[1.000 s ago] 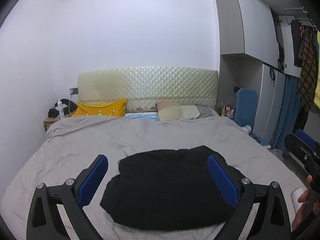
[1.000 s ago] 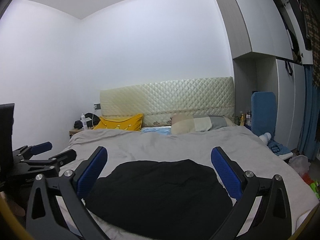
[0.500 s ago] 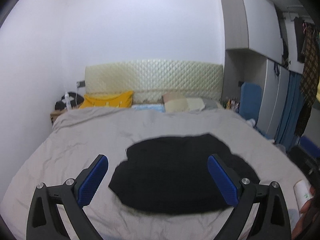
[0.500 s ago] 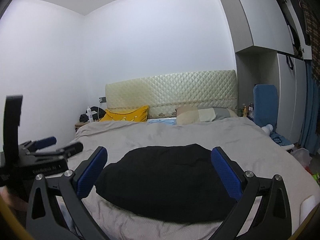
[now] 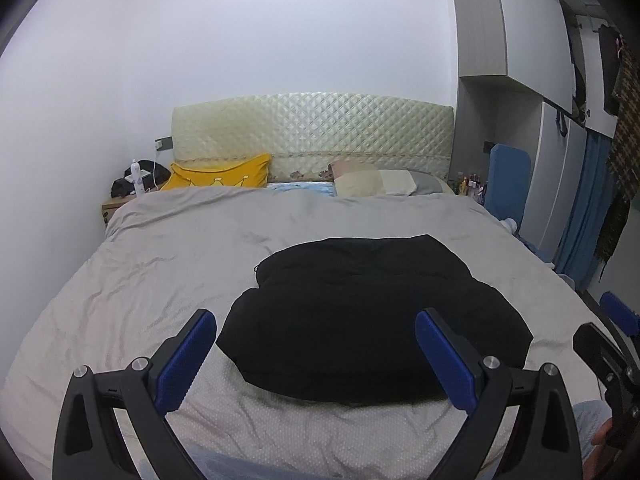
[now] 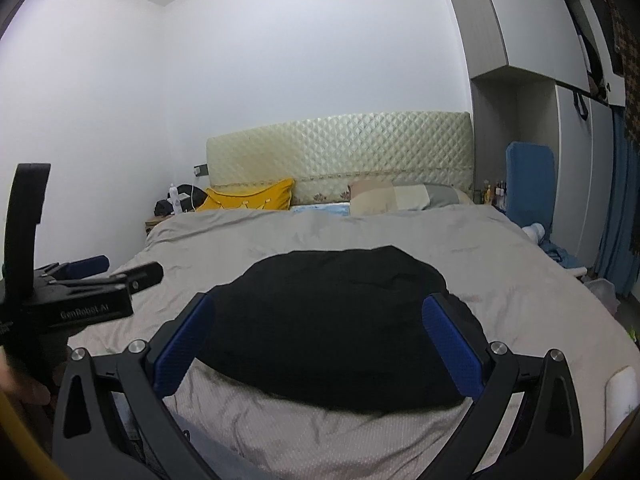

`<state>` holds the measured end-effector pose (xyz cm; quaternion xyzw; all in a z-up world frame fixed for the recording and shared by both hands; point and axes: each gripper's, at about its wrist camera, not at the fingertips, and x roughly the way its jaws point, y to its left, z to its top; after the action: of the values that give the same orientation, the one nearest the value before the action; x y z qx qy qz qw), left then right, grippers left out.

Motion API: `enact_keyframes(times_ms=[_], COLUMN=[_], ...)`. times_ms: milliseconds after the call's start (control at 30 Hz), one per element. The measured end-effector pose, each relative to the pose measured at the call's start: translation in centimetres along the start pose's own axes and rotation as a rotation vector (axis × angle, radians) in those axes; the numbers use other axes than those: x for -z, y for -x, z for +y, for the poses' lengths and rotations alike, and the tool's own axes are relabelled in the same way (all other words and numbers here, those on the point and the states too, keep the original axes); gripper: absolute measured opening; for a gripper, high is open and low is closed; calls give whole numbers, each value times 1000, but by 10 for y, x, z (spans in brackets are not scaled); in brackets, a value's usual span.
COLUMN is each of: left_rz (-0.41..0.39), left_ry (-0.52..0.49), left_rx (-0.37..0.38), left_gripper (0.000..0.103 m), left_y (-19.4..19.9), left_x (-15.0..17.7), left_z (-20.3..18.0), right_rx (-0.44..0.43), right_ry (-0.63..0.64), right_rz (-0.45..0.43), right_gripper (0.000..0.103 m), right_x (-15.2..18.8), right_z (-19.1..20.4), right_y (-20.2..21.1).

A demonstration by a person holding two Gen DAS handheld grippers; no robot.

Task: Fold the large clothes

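Note:
A large black garment (image 5: 372, 312) lies in a folded, rounded pile on the grey bedspread (image 5: 160, 264), near the foot of the bed; it also shows in the right wrist view (image 6: 332, 320). My left gripper (image 5: 316, 356) is open and empty, held above the near edge of the garment, apart from it. My right gripper (image 6: 320, 340) is open and empty, also hovering at the garment's near edge. The left gripper body (image 6: 80, 292) appears at the left of the right wrist view, and the right gripper (image 5: 608, 344) at the right edge of the left wrist view.
A quilted headboard (image 5: 312, 136), a yellow pillow (image 5: 220, 172) and a beige pillow (image 5: 380, 182) are at the far end. A nightstand (image 5: 120, 200) stands at the far left. A wardrobe (image 5: 540, 140) and hanging clothes (image 5: 620, 140) are on the right.
Both grippers have pulled back and risen slightly from the bed; the garment now sits farther ahead in both views. Both stay open.

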<state>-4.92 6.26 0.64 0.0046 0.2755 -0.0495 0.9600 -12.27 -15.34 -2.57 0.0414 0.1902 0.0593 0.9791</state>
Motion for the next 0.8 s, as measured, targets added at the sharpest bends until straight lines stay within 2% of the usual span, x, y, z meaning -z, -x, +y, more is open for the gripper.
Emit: enact_keyframes(times_ms=[800], left_rz=[55], left_ry=[-9], left_rx=[-4], left_gripper=[101], left_y=[-19], left_x=[8], left_z=[1], right_rx=[0], right_ry=[-8], right_rz=[45], right_gripper=[103], right_x=[9], right_z=[1], right_y=[-13])
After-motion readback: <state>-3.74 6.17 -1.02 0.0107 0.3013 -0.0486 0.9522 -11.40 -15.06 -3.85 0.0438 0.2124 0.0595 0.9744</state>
